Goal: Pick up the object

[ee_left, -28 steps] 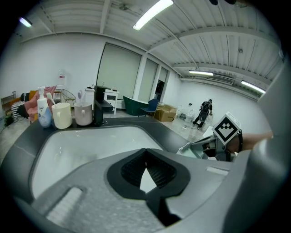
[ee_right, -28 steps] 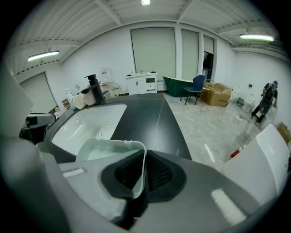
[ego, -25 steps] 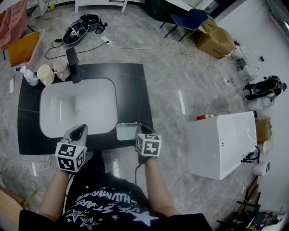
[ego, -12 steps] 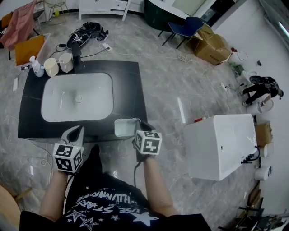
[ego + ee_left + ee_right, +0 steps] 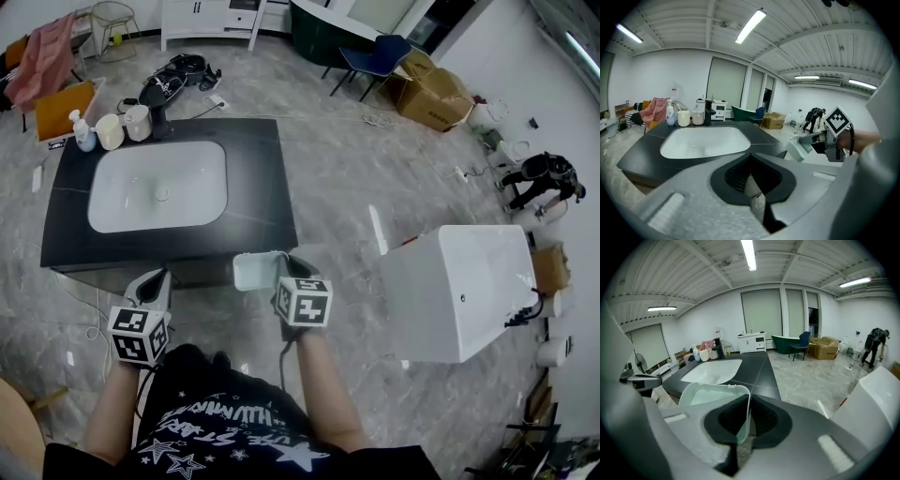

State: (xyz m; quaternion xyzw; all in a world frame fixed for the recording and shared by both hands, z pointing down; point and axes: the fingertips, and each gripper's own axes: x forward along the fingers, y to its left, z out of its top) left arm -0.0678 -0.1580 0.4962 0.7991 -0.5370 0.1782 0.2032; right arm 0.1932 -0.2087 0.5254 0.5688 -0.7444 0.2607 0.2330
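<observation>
Nearest, the right tool (image 5: 281, 273) is clamped narrow on one thin side wall of the pale green plastic tub (image 5: 253, 271), jaws pinching it w/ the wall btwn the pads (the right gripper view looks straight down that wall, open top facing up). The tub hangs in the air off that tool, just in front of the worktop's near right corner, not resting on anything. The left tool (image 5: 156, 282) sits lower left, jaws together w/ nothing btwn them, close to the worktop's front edge.

Next out, the black worktop (image 5: 264, 187) w/ a white oval basin (image 5: 159, 185) sunk in it. At its far left corner: a black faucet (image 5: 157, 111), two pale cups (image 5: 110, 131) side by side, and a pump bottle (image 5: 82, 131) beside them.

To the right, a white bathtub (image 5: 459, 291) stands on the marble floor, well apart from the worktop. Farthest back, cardboard boxes (image 5: 431, 94) and a blue chair (image 5: 380, 52).
</observation>
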